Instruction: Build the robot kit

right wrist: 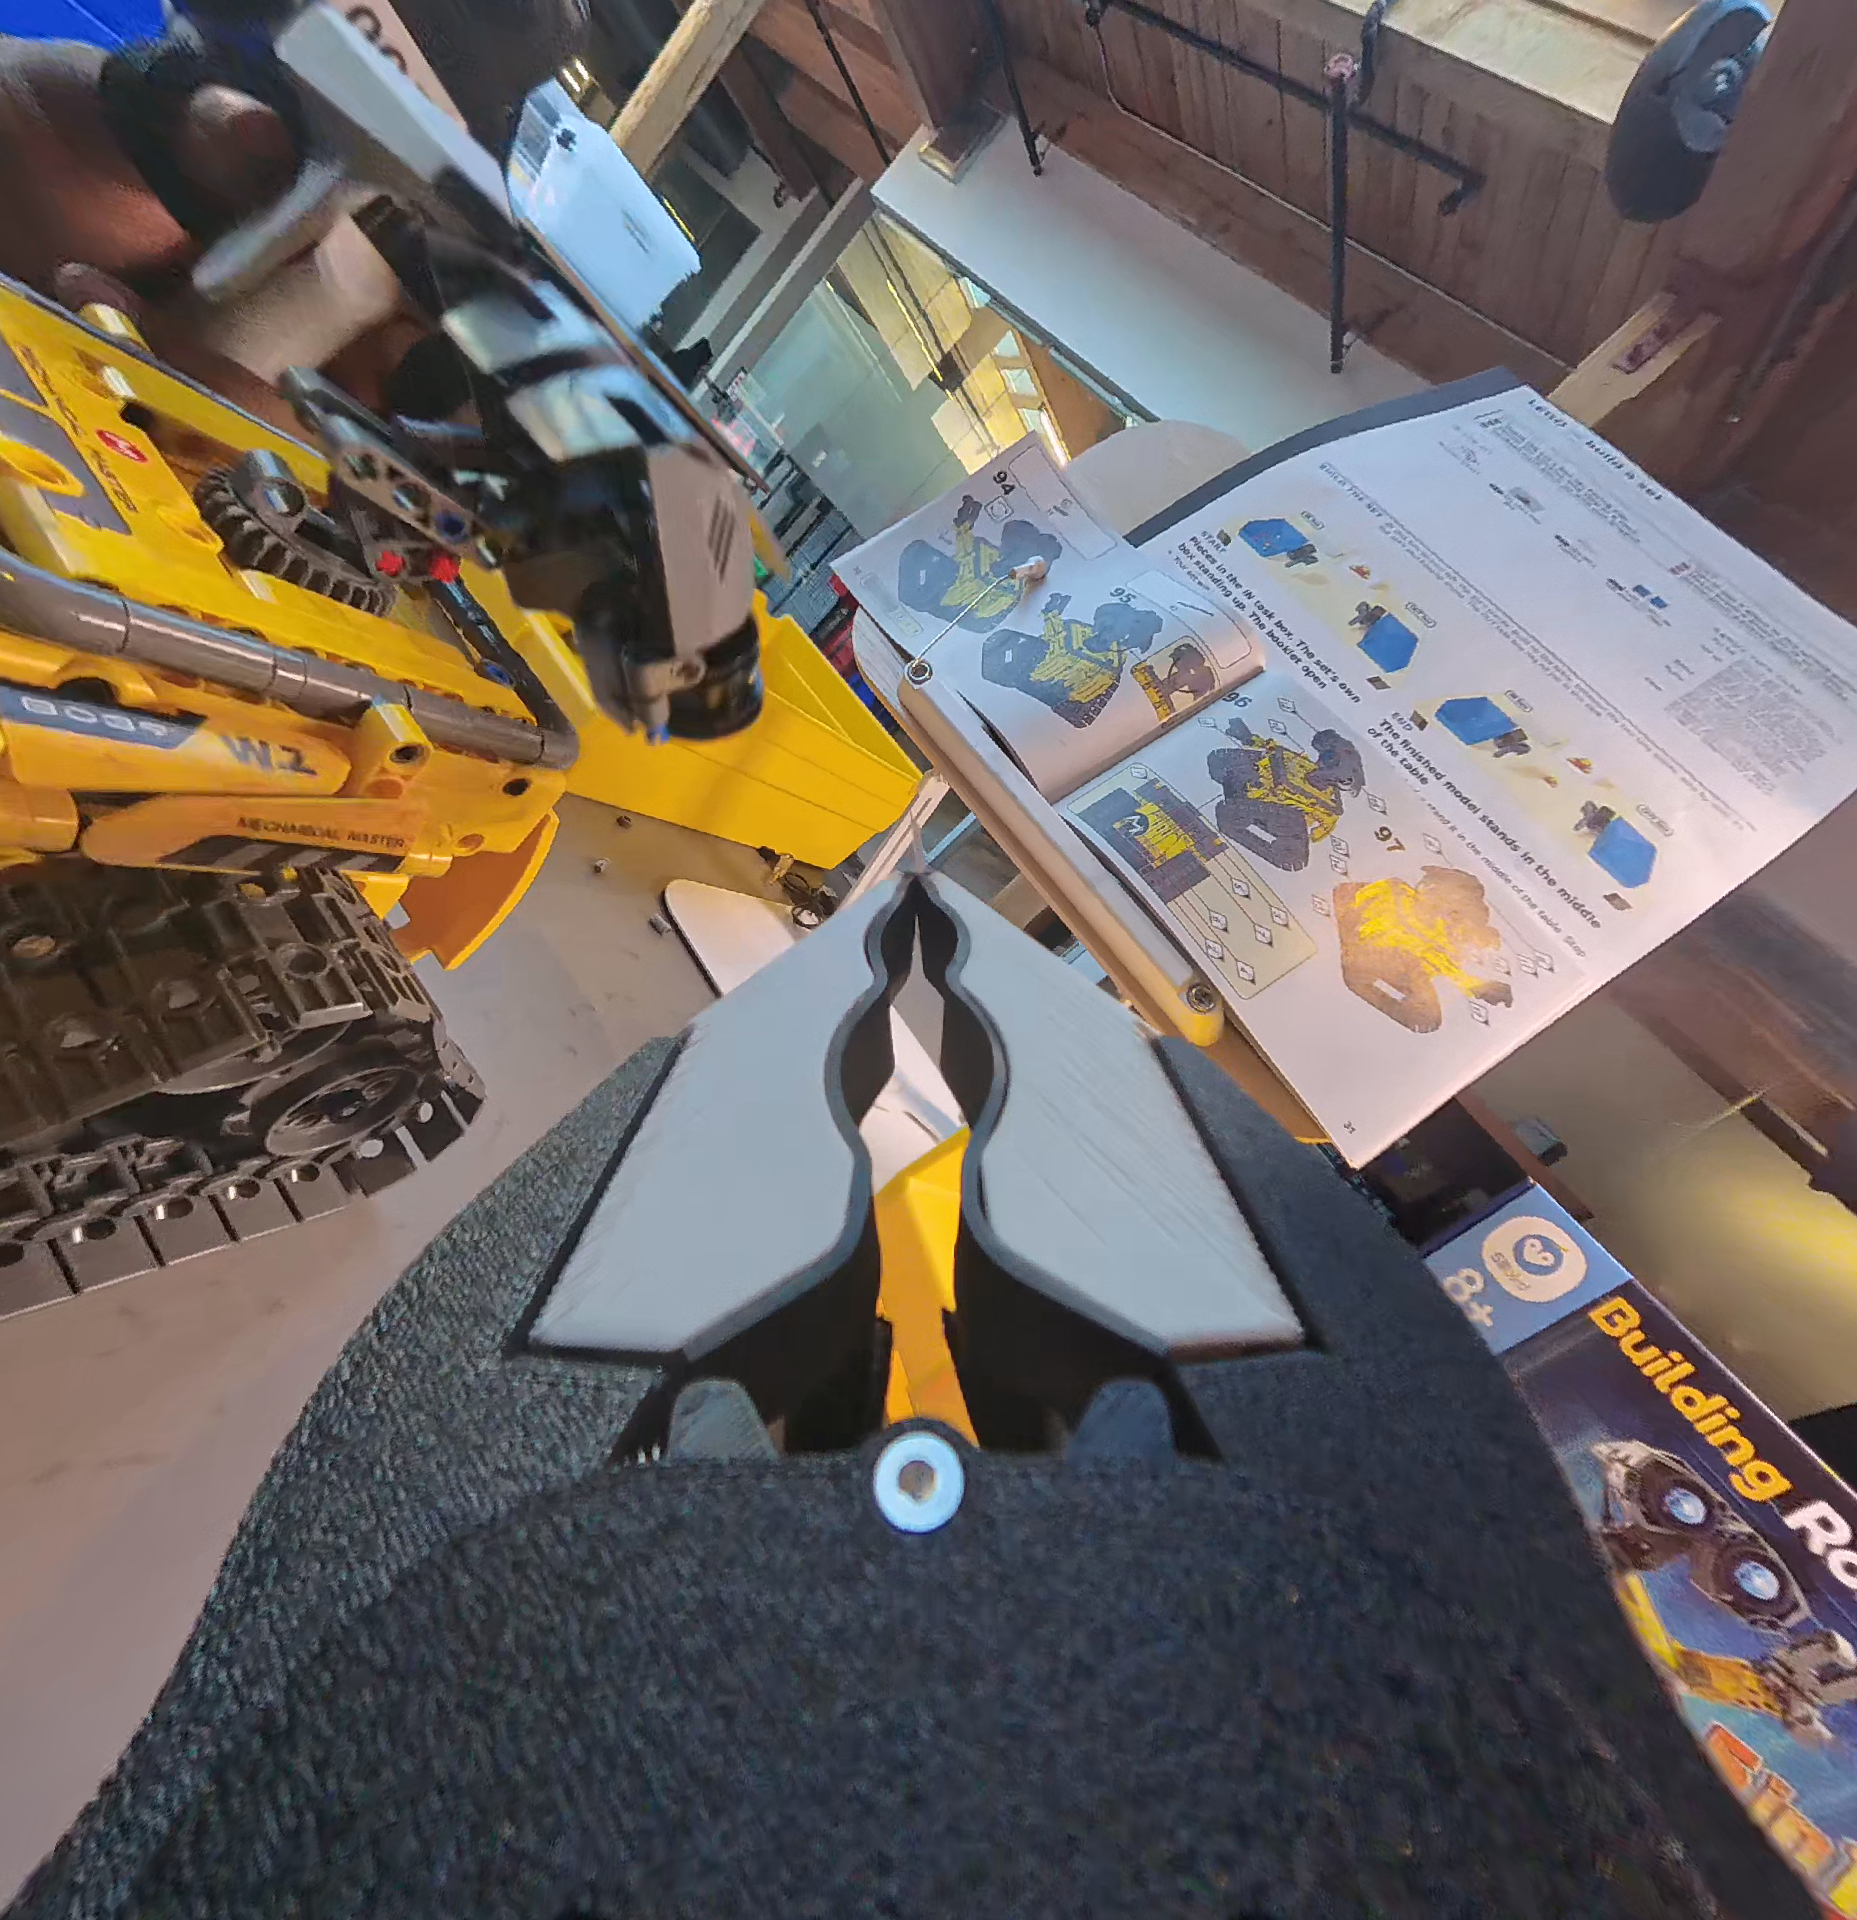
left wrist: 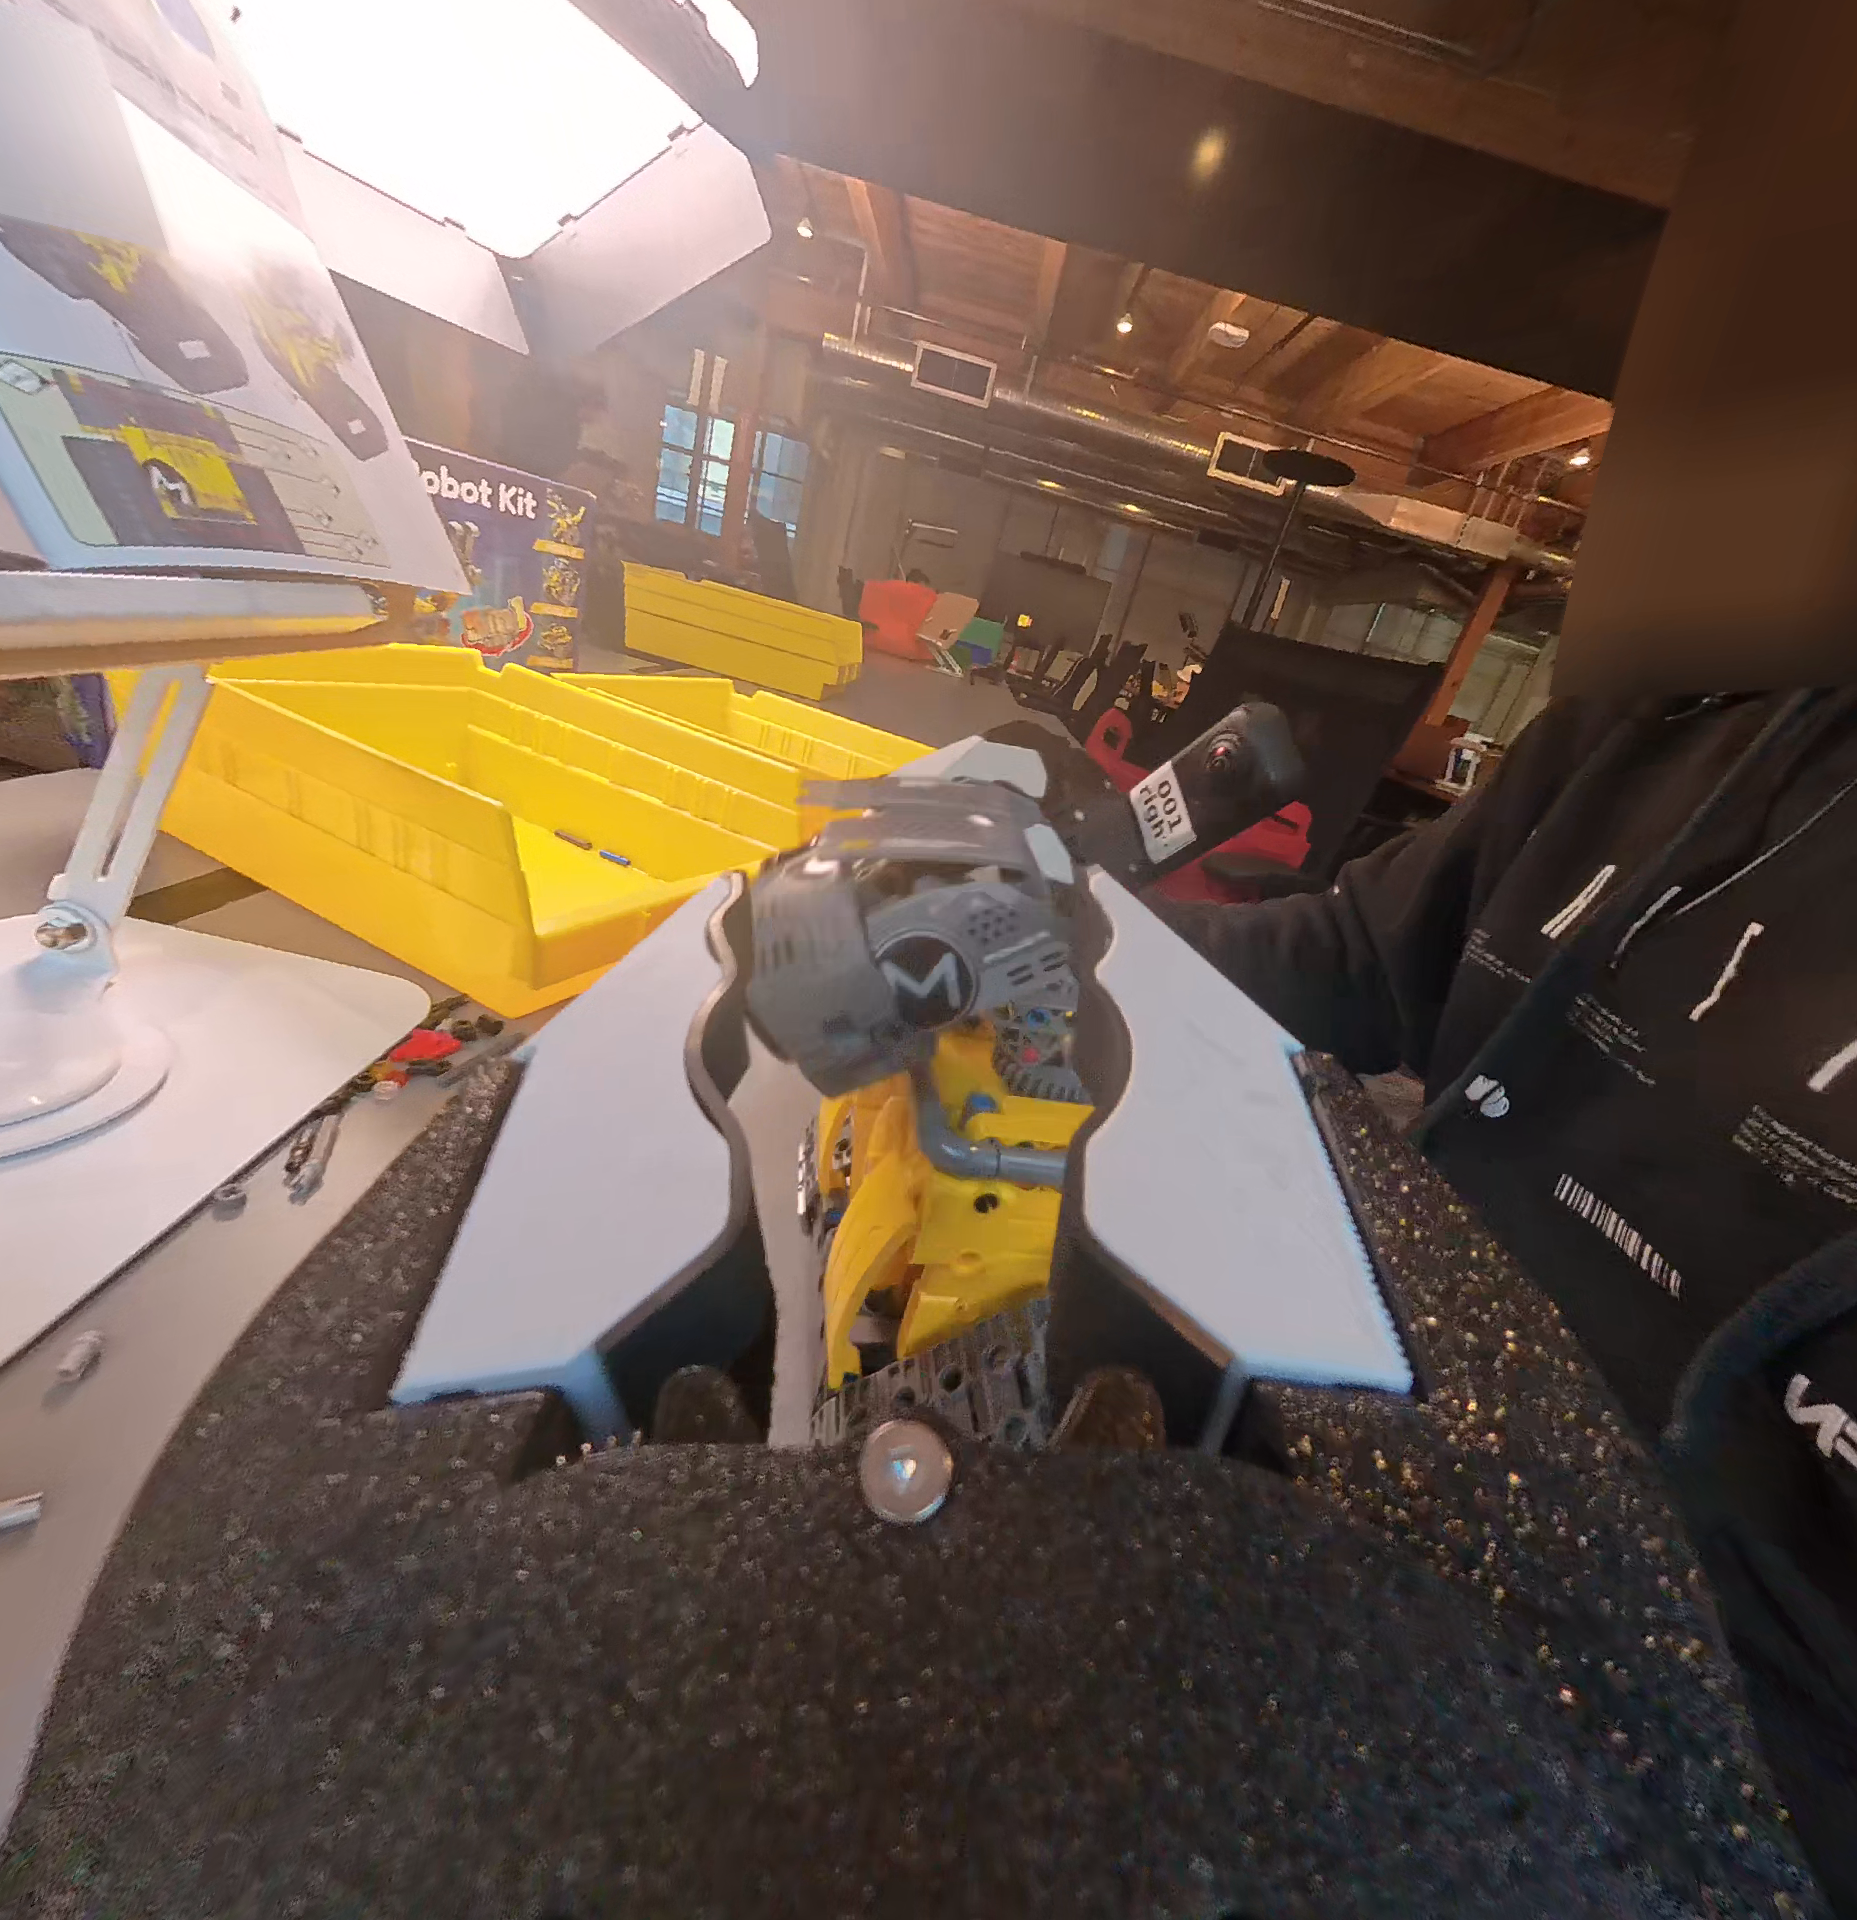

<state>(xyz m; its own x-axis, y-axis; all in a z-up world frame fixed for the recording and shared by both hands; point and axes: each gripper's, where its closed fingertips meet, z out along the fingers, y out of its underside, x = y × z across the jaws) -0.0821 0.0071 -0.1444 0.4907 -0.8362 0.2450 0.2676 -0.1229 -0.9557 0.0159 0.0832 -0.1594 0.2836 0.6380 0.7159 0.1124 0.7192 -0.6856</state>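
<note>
A yellow and grey brick-built robot model [left wrist: 934, 1174] with a grey head [left wrist: 903, 956] sits between the fingers of my left gripper [left wrist: 913, 935], which close on its two sides. In the right wrist view the same model [right wrist: 228, 644] fills the left side, with black tracks [right wrist: 176, 1039] low over the grey table [right wrist: 550, 997]. My right gripper [right wrist: 916, 883] is just right of the model, with its fingertips together and nothing seen between them. It also shows in the left wrist view [left wrist: 1215, 769], behind the model's head.
An open instruction booklet [right wrist: 1267, 810] rests on a white stand [left wrist: 93, 883] with a flat base. Yellow bins [left wrist: 467, 790] stand behind it. A kit box [right wrist: 1682, 1507] lies at the right. Small loose parts [left wrist: 425, 1044] lie on the table. A person in a black hoodie [left wrist: 1630, 1039] stands at the right. The gap from one gripper's tips to the other's is roughly 12 cm.
</note>
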